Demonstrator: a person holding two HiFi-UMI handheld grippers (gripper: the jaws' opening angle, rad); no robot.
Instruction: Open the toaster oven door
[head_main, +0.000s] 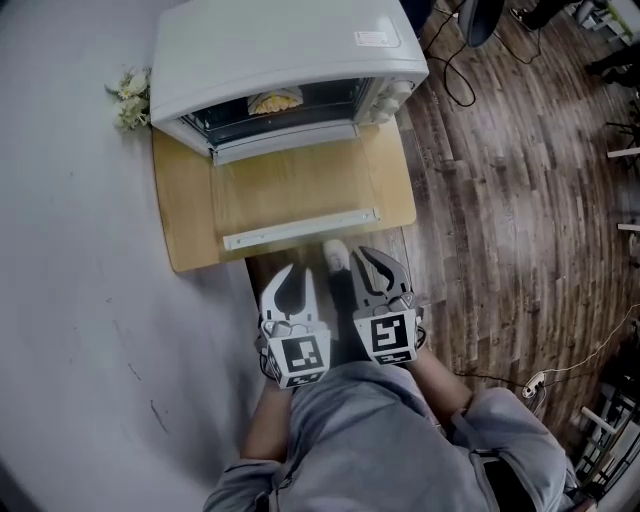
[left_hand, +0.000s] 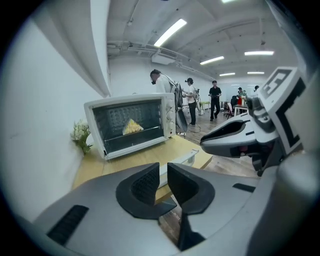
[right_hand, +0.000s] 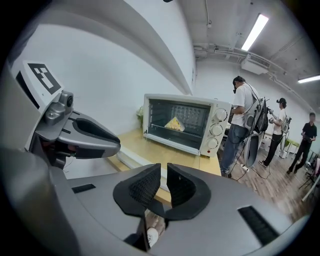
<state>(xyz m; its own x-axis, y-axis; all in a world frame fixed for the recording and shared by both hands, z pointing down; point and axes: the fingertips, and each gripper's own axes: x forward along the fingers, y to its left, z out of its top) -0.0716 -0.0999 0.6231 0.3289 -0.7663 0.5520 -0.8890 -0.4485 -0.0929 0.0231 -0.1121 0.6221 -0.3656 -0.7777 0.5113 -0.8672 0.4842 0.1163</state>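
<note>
The white toaster oven (head_main: 290, 50) stands on a wooden board (head_main: 185, 205). Its glass door (head_main: 295, 185) lies folded down flat, with the white handle (head_main: 300, 229) toward me. A yellow piece of food (head_main: 275, 100) shows inside. My left gripper (head_main: 303, 272) and right gripper (head_main: 368, 255) are side by side near my body, just short of the board's front edge and touching nothing. In the left gripper view the left gripper (left_hand: 163, 175) has only a narrow slit between its pads and holds nothing. The right gripper (right_hand: 164, 175) looks the same in the right gripper view.
A small bunch of pale flowers (head_main: 130, 95) lies left of the oven on the grey table (head_main: 80, 300). Wooden floor (head_main: 520, 200) with cables is to the right. A white shoe (head_main: 337, 255) shows between the grippers. Several people (left_hand: 191, 102) stand far behind.
</note>
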